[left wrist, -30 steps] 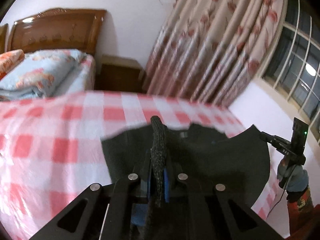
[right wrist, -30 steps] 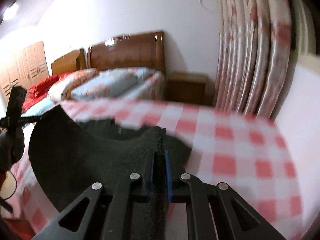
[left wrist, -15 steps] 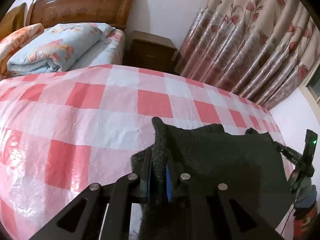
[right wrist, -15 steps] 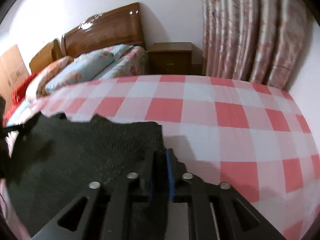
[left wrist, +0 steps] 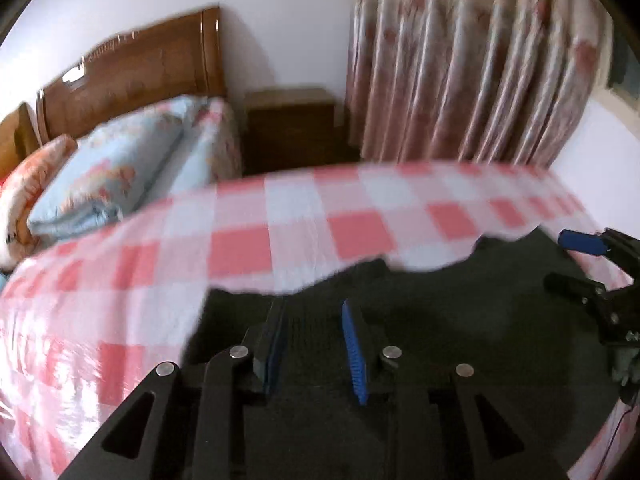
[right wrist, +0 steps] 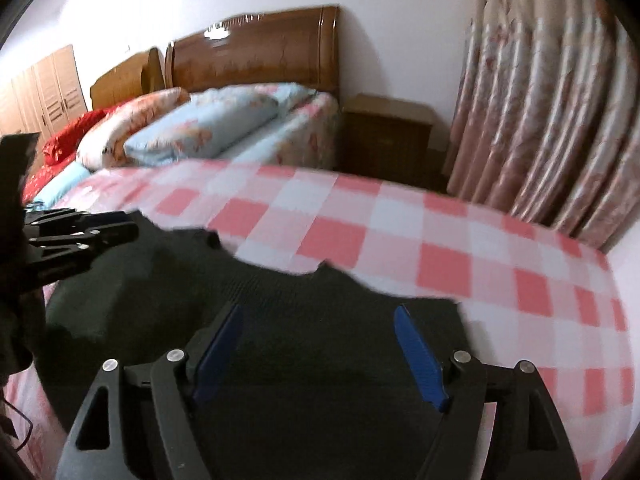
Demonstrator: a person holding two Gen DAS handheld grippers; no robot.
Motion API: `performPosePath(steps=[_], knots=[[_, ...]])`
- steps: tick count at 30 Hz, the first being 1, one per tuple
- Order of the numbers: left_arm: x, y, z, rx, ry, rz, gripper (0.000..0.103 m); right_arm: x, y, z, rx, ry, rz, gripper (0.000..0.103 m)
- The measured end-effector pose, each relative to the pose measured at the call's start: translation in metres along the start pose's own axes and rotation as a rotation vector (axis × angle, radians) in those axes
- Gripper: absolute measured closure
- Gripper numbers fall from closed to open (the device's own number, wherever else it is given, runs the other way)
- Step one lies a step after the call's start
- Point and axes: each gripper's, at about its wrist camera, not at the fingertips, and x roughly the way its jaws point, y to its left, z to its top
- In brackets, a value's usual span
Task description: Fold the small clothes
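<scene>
A small black knit garment (left wrist: 460, 320) lies flat on the red-and-white checked cloth (left wrist: 248, 248). It also shows in the right wrist view (right wrist: 312, 320). My left gripper (left wrist: 314, 312) is open just above the garment's left part, nothing between its blue pads. My right gripper (right wrist: 320, 316) is wide open above the garment's right part, also empty. Each gripper shows at the edge of the other's view: the right one (left wrist: 592, 268) and the left one (right wrist: 80, 232).
The checked cloth (right wrist: 440, 248) covers the work surface, which ends toward a wooden nightstand (left wrist: 292, 128) and flowered curtains (left wrist: 472, 64). A bed with pillows and a wooden headboard (right wrist: 256, 48) stands behind on the left.
Both grippers were shut on the black garment and carrying it down onto the cloth. Now both have opened and let go, and the garment lies spread on the cloth.
</scene>
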Motion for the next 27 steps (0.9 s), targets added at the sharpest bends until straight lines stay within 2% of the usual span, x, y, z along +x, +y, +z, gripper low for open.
performPosePath(steps=[2, 3, 6, 10, 17, 19, 20, 21, 23, 25, 27], knots=[[0.015, 0.003, -0.007, -0.020, 0.052, -0.008, 0.075, 0.020, -0.001, -0.009, -0.034, 0.053, -0.067, 0.000], [0.012, 0.008, -0.006, -0.047, 0.034, -0.034, 0.075, 0.033, -0.009, -0.015, -0.004, 0.110, -0.087, 0.000], [0.012, 0.016, -0.010, -0.104, 0.033, -0.063, 0.075, 0.032, -0.024, -0.014, 0.074, 0.094, -0.036, 0.000], [0.012, 0.019, -0.015, -0.128, 0.025, -0.082, 0.075, 0.036, -0.016, -0.016, 0.036, 0.107, -0.062, 0.000], [0.015, 0.031, -0.013, -0.173, 0.029, -0.124, 0.075, 0.034, -0.022, -0.015, 0.067, 0.099, -0.015, 0.000], [0.007, 0.030, -0.011, -0.193, 0.012, -0.086, 0.075, 0.031, -0.019, -0.013, 0.072, 0.104, -0.037, 0.000], [-0.003, 0.026, -0.011, -0.207, -0.017, -0.081, 0.078, 0.027, -0.010, -0.011, 0.056, 0.104, -0.082, 0.000], [-0.010, 0.023, -0.009, -0.216, -0.032, -0.110, 0.077, 0.023, -0.001, -0.009, 0.037, 0.096, -0.103, 0.000], [-0.020, 0.005, -0.005, -0.192, -0.051, -0.167, 0.076, 0.016, 0.023, -0.004, -0.015, 0.066, -0.067, 0.000], [-0.016, -0.021, 0.002, -0.098, -0.041, -0.127, 0.075, 0.018, 0.055, 0.001, -0.116, 0.059, -0.044, 0.000], [0.005, -0.039, 0.001, -0.026, 0.039, -0.081, 0.075, 0.032, 0.073, -0.002, -0.170, 0.095, -0.022, 0.000]])
